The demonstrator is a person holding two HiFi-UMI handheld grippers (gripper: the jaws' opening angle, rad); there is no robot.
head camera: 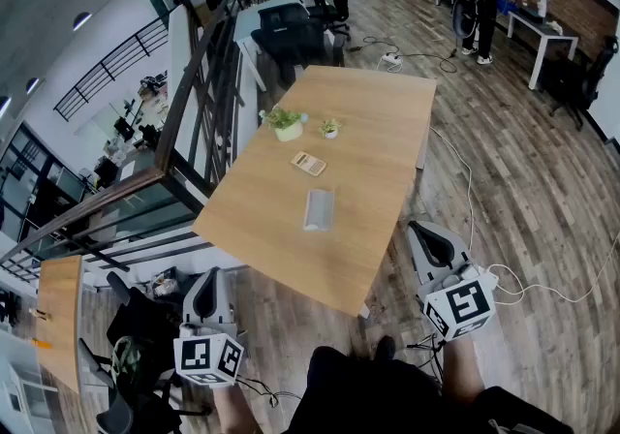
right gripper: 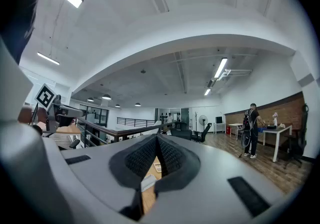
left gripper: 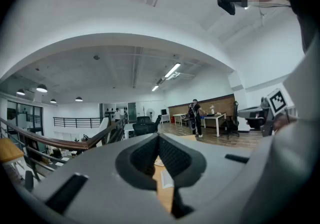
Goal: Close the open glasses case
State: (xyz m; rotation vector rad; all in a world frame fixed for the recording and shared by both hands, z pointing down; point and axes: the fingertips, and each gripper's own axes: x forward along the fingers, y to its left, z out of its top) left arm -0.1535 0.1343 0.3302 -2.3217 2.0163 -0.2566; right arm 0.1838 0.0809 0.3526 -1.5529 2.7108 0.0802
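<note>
Your wooden bench (head camera: 387, 122) stands ahead of you. Your left hand-held gripper (head camera: 209, 277) and right hand-held gripper (head camera: 417, 229) are both clenched and empty, just off its near edge. The grey glasses case (head camera: 318, 209) lies flat near the bench's centre, well apart from both.

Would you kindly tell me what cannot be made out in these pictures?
Case: head view, too small to tell whether its lid is open.
Case, both gripper views: mostly hidden by the jaws.
Tan flat item beyond the case: head view, too small to identify.
</note>
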